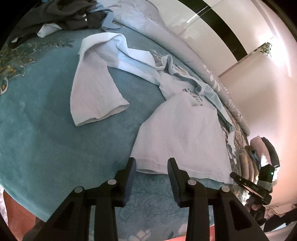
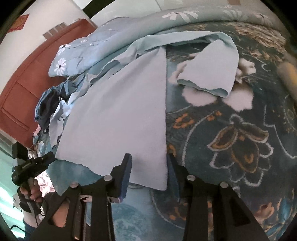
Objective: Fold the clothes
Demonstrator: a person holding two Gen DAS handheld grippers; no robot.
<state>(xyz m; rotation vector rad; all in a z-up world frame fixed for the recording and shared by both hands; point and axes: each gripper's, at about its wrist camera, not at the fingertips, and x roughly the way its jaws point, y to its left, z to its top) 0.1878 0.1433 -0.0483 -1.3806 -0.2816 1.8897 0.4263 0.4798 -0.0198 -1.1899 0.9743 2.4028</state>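
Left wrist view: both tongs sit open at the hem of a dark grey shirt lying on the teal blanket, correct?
Not quite. The left wrist view shows the shirt is pale blue, not dark grey. The rest holds: left tongs and right tongs are open at its hem, on the teal blanket.

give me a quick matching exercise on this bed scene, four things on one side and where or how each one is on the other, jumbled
Things
1. left hand-held gripper
2. right hand-held gripper
3. dark clothes pile
4. short sleeve

Places or states
A. heaped at the far end of the teal blanket
B. open, at the hem of the pale blue shirt
C. lying flat on the flower pattern, apart from both grippers
D. open, astride the shirt's bottom corner

Pairs: 1-B, 2-D, 3-A, 4-C
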